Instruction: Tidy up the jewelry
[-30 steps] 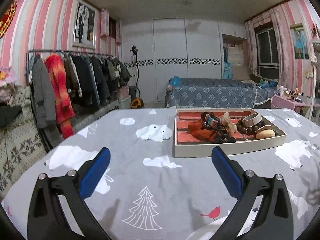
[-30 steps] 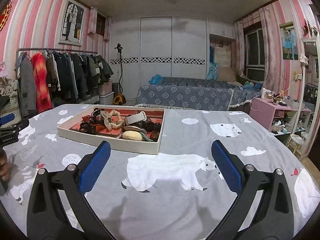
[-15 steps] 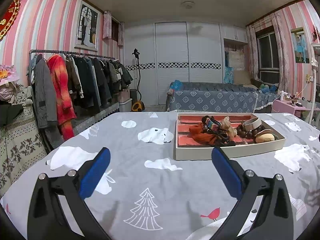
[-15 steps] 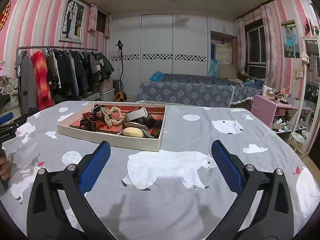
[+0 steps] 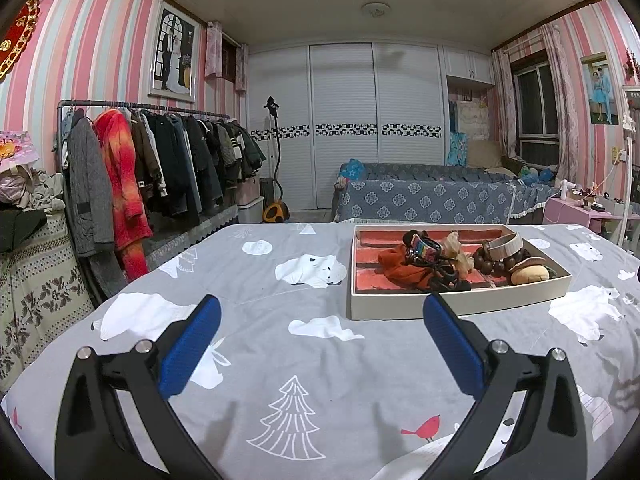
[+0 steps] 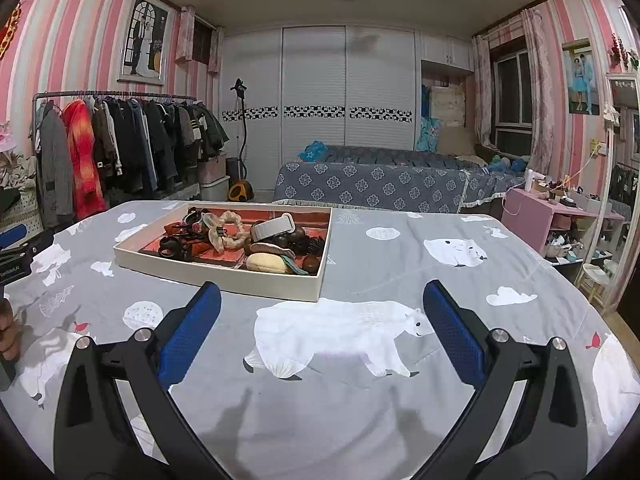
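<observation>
A cream tray (image 5: 400,309) with a red lining holds a heap of jewelry: a dark bead bracelet (image 5: 494,266), a colourful woven band (image 5: 426,247), a grey strap (image 5: 506,245) and a tan oval piece (image 5: 530,275). It also shows in the right wrist view (image 6: 224,278), ahead and left, with a beige scrunchie (image 6: 226,232). My left gripper (image 5: 322,322) is open and empty, just short of the tray's near left corner. My right gripper (image 6: 322,320) is open and empty, to the right of the tray.
The table wears a grey cloth (image 6: 360,380) with polar bears and trees. The left gripper's body (image 6: 16,256) and a hand show at the left edge of the right wrist view. A clothes rack (image 5: 152,168), a bed (image 5: 432,196) and a pink side table (image 6: 560,220) stand beyond.
Both cameras have tilted up a little, so the tray sits lower in each view. The tray and jewelry have not moved. Both grippers stay open.
</observation>
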`<state>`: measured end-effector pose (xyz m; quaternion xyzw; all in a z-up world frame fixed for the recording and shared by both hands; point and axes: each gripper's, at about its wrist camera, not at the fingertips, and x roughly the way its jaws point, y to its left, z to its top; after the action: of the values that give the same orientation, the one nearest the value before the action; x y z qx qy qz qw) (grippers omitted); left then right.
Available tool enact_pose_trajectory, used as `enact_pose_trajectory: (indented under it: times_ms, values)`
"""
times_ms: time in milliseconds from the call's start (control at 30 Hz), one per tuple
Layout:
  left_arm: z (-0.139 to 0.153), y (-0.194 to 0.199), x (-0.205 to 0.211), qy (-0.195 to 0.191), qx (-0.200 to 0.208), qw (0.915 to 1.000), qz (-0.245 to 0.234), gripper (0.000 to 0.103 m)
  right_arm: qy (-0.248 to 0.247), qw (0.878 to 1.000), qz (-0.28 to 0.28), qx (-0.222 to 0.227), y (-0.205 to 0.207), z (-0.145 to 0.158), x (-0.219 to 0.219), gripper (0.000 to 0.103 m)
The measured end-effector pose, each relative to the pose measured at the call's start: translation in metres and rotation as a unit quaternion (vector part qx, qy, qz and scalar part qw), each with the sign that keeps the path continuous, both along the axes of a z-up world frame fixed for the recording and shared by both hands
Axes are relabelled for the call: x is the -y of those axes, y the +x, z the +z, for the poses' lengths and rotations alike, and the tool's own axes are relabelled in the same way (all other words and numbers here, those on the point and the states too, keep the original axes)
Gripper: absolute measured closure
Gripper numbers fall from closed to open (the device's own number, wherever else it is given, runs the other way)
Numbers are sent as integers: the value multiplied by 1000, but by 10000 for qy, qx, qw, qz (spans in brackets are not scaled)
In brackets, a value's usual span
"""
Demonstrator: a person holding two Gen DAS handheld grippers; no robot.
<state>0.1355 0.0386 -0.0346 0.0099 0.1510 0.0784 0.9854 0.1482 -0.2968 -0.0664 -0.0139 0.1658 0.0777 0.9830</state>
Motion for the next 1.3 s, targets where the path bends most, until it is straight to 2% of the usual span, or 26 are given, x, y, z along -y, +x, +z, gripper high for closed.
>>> enact_pose_trajectory:
  times_ms: [1300]
  values:
    - [0,0,-1,19,-6,10000,0,4,27,10000,-24,-22,0,-3,1,5]
